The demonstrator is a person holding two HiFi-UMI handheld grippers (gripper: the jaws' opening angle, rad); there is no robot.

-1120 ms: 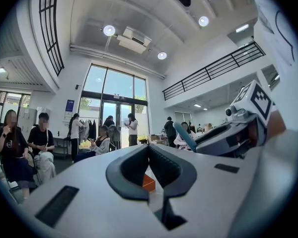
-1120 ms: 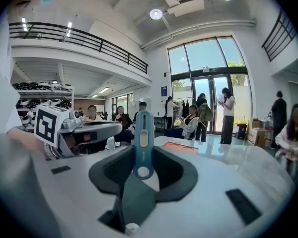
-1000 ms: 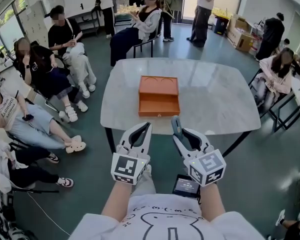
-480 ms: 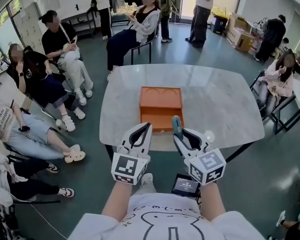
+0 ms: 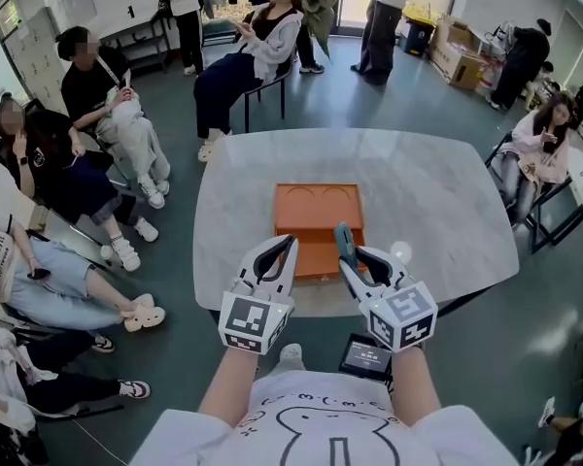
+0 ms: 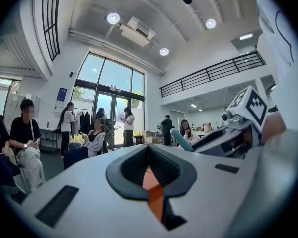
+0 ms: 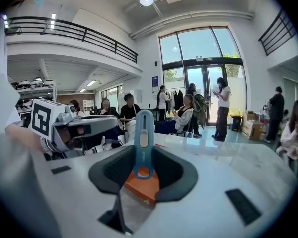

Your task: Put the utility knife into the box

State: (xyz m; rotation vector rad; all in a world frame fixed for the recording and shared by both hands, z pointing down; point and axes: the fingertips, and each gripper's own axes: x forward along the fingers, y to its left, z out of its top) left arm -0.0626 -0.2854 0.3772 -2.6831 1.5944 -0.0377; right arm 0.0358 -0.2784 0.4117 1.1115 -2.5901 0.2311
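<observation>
Right gripper (image 7: pixel 143 168) clamping the utility knife (image 7: pixel 143 133), left gripper (image 5: pixel 280 250) clenched empty, you're mid-carry: next reach over the box (image 5: pixel 316 202) and release.

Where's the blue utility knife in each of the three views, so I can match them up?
Head view: the utility knife sticks up from the right gripper, just right of centre, over the table's near edge.
Left gripper view: right of centre, a blue stick slanting up-left.
Right gripper view: dead centre, upright between the jaws.
Shared landmark: the orange box, seen through the jaws in both gripper views.
</observation>
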